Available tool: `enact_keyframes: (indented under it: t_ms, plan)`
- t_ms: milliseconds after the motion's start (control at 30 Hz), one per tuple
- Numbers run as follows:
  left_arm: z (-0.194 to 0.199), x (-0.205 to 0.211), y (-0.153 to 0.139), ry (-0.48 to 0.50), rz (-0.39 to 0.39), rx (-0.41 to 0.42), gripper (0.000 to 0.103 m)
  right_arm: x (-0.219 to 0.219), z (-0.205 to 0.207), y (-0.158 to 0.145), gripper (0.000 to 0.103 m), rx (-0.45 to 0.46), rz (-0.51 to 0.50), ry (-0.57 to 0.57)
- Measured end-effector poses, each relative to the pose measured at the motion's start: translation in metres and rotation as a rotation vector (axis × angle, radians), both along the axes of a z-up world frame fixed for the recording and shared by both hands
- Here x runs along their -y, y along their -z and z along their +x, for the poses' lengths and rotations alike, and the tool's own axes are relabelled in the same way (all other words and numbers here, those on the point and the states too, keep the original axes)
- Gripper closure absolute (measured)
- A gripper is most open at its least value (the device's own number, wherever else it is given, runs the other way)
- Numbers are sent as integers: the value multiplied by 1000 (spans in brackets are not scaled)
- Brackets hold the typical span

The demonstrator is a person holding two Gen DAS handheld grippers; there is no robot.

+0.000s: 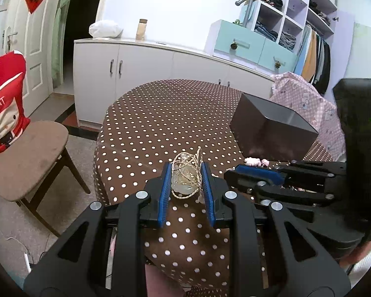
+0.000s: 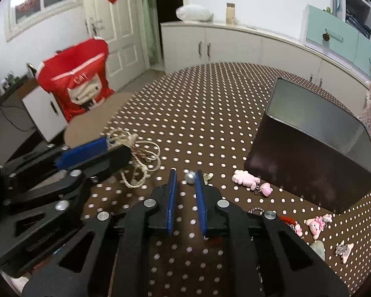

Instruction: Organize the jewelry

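- So, the left gripper [image 1: 186, 173] is clamped on a twine cord necklace [image 1: 185, 170] with a pale round pendant [image 1: 183, 183]. The blue pads squeeze the coiled cord from both sides, just over the polka-dot tablecloth [image 1: 160, 113].
- From the right wrist view the loops of that cord [image 2: 141, 158] spill out past the left gripper's tip, near the table's left edge.
- The right gripper [image 2: 185, 177] has its jaws pulled in narrow. A silver pearl bead [image 2: 190, 177] sits at the tips against the right pad, and a gold bit [image 2: 207, 177] pokes out just past it. Can't tell if the bead is really pinched.
- The dark grey box [image 2: 309, 153] stands open on the right side of the table, well apart from both grippers.
- Loose stuff beside the box: a pink charm [image 2: 244, 179] just in front of it, and more pink trinkets [image 2: 315, 224] near the table's right edge.
- Red CAT cushion [image 1: 5, 104] on the chair off to the left.
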State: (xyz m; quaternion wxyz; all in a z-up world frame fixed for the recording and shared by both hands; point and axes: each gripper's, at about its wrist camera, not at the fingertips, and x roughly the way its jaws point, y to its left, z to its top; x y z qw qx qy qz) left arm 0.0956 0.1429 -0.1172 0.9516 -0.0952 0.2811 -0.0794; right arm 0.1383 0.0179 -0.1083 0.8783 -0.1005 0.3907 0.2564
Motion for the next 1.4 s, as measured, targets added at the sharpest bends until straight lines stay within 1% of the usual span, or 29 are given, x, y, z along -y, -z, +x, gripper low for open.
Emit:
enact_keyframes:
  t_ms: [67, 300, 500, 667, 800, 1067, 1233, 1333, 1400]
  plan:
    - [3, -1, 1, 6, -2, 0, 78, 1, 0, 0, 95, 2, -7, 9]
    - [7, 0, 4, 24, -12, 0, 78, -3, 2, 0, 95, 28, -52, 28]
    - [5, -4, 2, 18, -23, 7, 78, 2, -2, -4, 95, 53, -39, 34]
    - [2, 1, -3, 36, -24, 20, 78, 16, -13, -17, 95, 85, -13, 49]
    - [0, 15, -12, 68, -16, 39, 78, 29, -17, -26, 95, 115, -2, 76]
    - [-2, 52, -32, 146, 11, 89, 78, 69, -24, -42, 95, 165, 41, 162]
    - [3, 78, -45, 210, 33, 114, 78, 92, -26, -53, 95, 207, 72, 215]
    - [7, 88, -53, 228, 47, 130, 78, 106, -23, -57, 95, 219, 97, 245]
    - [10, 94, -62, 234, 57, 157, 78, 112, -21, -60, 95, 231, 108, 256]
